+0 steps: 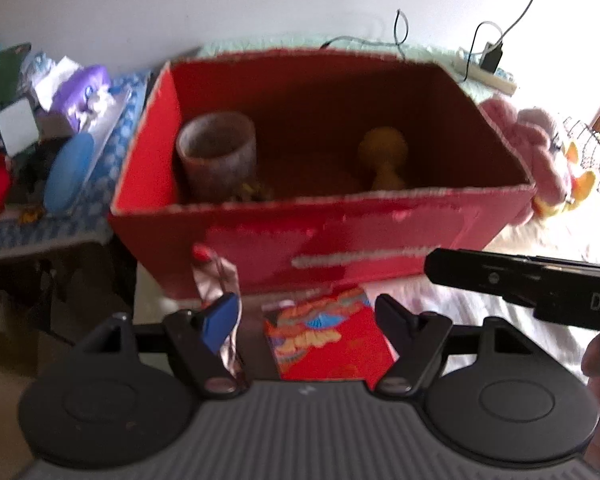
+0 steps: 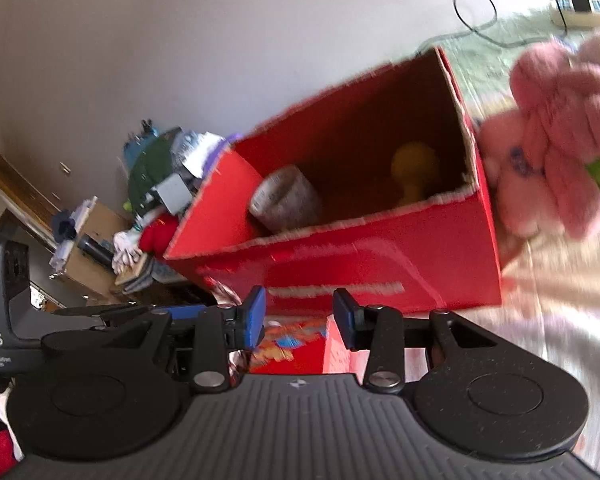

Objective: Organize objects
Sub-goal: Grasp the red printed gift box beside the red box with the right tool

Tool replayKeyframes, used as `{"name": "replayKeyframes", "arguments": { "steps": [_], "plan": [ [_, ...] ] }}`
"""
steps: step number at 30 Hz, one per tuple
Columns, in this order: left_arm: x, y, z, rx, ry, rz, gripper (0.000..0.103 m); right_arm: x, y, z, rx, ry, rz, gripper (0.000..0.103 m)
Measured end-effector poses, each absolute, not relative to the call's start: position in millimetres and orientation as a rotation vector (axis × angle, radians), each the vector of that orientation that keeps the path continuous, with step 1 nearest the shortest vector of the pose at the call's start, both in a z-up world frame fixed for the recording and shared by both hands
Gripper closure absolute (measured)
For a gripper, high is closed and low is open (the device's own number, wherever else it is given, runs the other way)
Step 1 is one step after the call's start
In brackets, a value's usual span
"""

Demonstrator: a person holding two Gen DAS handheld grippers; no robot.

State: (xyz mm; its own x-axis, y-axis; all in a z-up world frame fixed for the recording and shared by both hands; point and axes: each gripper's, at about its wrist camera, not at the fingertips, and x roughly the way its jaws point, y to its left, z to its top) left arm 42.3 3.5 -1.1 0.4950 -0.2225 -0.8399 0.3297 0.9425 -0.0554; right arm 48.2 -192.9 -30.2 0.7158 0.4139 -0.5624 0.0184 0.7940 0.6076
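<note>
Both views motion-blurred, so fine detail is lost. Red box [image 1: 324,216], open top, sits on the bed [image 1: 460,304], long axis running left-right across the left wrist view. Inside: 1 grey cup [image 1: 217,153] upright at the left end, base hidden by the front wall; 1 yellow toy [image 1: 384,158] toward the right end, shape hard to make out. Pink plush [image 2: 552,136] touching the box's right end, partly cut off by the frame edge.

Left gripper [image 1: 304,320]: fingers wide apart. A crinkled silver wrapper [image 1: 220,280] lies against the left finger; can't tell if it's gripped. Flat red packet [image 1: 328,336] lies on the bed between the fingers, just in front of the box, near end hidden by gripper body.

Right gripper [image 2: 300,316]: fingers parted, holding nothing, above the same packet [image 2: 288,344].

Clutter pile [image 1: 40,128] left of box, items indistinct.
</note>
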Motion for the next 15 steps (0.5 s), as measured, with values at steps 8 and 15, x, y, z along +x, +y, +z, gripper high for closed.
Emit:
{"name": "replayKeyframes", "arguments": {
  "steps": [8,15],
  "plan": [
    [36,14,-18,0.103,1.060,-0.331,0.025,49,-193,-50,0.678,0.851,0.219,0.061],
    [30,19,-35,0.049,1.142,-0.385,0.023,53,-185,-63,0.679,0.927,0.242,0.057]
  ]
}}
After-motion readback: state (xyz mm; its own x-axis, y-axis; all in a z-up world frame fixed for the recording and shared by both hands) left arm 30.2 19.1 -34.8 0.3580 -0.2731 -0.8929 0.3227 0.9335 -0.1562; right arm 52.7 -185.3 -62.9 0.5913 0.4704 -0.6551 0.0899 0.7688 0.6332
